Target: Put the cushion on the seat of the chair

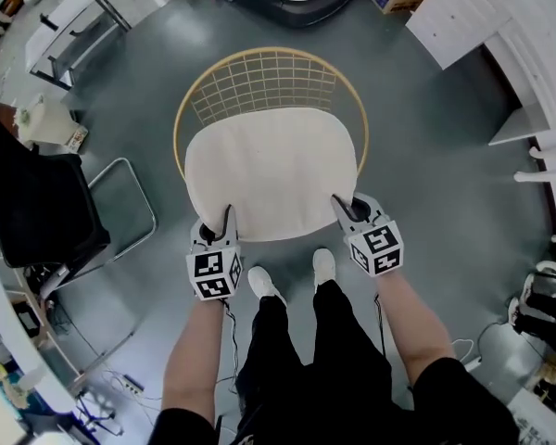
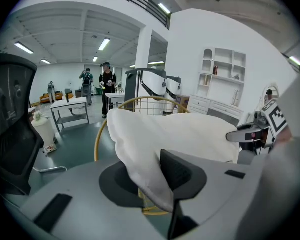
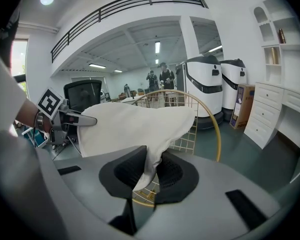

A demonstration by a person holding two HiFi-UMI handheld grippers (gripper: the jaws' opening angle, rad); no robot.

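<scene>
Cushion (image 1: 273, 170) spread over seat of round gold wire chair (image 1: 259, 77), covering most of it; wire back shows beyond the far edge.

Left gripper (image 1: 228, 219) clamps near-left corner; in left gripper view we see the fabric pinched against the dark pad (image 2: 177, 171).

Right gripper (image 1: 345, 208) clamps near-right corner, both jaws pressed on a thin fold.

In both gripper views the near edge hangs above the front rim. We cannot tell whether the far part rests on the seat.

Person's shoes (image 1: 324, 267) just behind chair.
</scene>
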